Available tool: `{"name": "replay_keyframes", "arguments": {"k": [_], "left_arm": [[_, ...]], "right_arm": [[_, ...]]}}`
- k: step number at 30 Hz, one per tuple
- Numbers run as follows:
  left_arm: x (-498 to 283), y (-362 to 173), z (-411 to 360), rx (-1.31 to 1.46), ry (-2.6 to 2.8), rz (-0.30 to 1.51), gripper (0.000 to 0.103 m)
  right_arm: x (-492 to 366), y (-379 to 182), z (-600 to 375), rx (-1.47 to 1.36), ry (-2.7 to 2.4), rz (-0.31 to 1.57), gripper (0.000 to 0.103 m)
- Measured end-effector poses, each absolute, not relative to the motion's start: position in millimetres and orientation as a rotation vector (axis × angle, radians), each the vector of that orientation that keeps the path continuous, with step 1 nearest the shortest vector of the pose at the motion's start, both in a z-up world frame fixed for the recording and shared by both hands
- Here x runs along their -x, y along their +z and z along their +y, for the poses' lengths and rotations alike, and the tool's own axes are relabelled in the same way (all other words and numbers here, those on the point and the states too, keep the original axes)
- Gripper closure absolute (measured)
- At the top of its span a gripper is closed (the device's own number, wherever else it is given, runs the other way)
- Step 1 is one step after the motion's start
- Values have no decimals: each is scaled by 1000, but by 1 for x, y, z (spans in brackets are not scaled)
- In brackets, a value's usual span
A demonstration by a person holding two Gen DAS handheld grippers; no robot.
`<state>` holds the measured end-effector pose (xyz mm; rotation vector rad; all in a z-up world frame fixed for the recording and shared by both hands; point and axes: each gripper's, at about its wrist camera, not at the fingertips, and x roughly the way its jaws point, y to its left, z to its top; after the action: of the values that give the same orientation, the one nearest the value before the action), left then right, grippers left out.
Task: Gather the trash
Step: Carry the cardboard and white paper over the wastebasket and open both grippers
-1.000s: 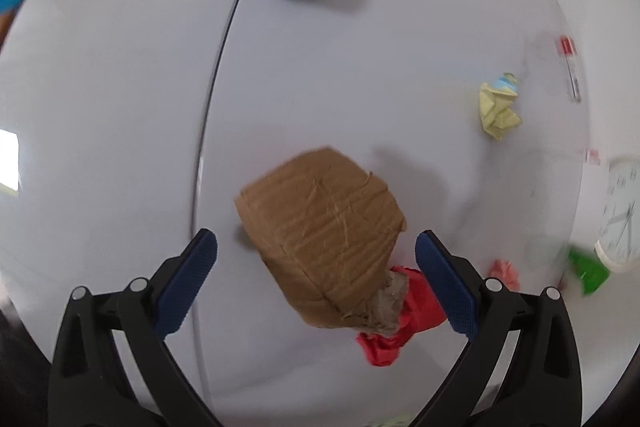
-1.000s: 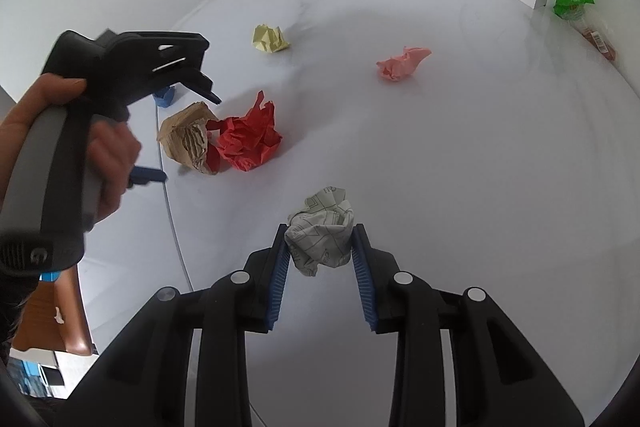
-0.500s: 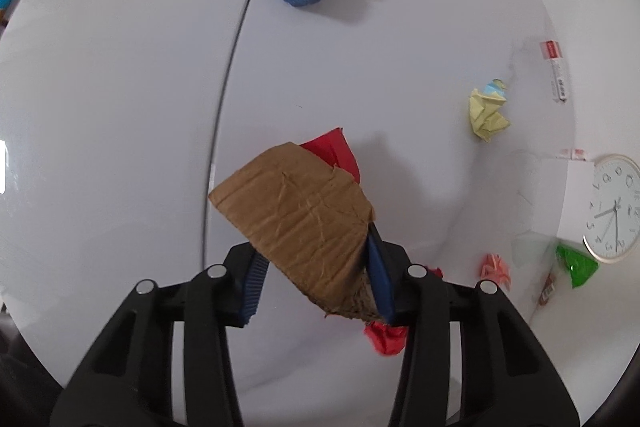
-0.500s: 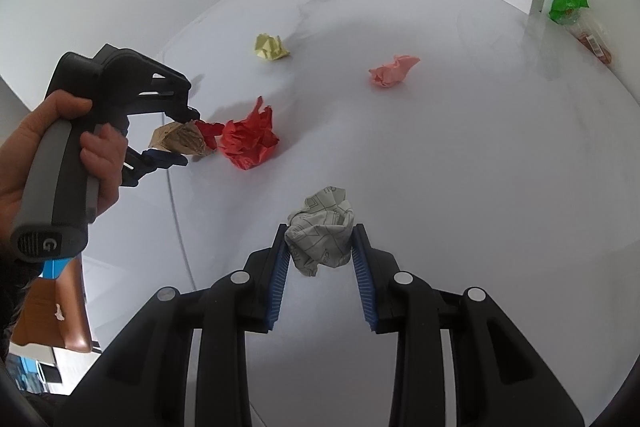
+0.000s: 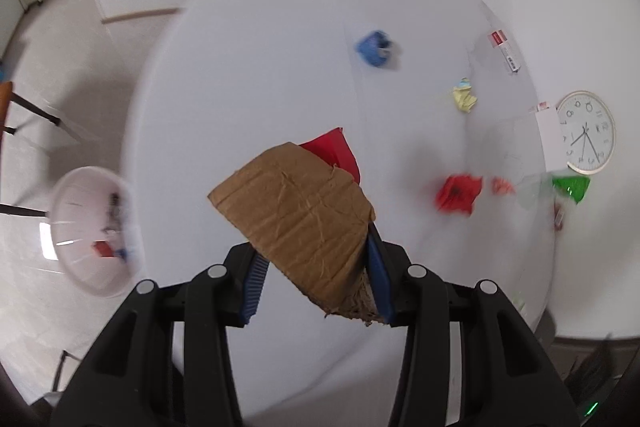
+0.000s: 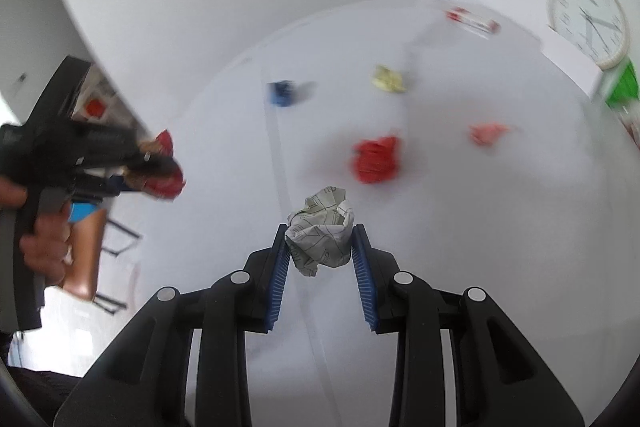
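two wrist fisheyes, each looking forward and down from above, sharing the white table [image 5: 248, 75] and wall clock [image 6: 586, 19]

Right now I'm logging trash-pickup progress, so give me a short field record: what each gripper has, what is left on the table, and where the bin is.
left gripper: shut on brown cardboard scrap, red paper caught behind it
right gripper: shut on printed paper ball
on white table: blue wad, yellow wad, red wad, pink wad
bin: white bowl-shaped container, left of table, contents blurred
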<state>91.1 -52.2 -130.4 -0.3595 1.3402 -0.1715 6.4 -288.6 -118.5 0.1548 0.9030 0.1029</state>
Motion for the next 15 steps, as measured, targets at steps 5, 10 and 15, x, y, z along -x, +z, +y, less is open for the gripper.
{"name": "replay_keyframes", "arguments": {"k": [5,10,15], "left_arm": [[-50,-110,23,289,-108,1269,59],[-10,-110,94,284,-41,1253,59],[-9,-146,127,280,4,1268,58]], "right_arm": [[3,-100,-228,-101,231,881,70],[7,-89,-156,-48,371,870,70],[4,-86,-97,4,469,873,70]]}}
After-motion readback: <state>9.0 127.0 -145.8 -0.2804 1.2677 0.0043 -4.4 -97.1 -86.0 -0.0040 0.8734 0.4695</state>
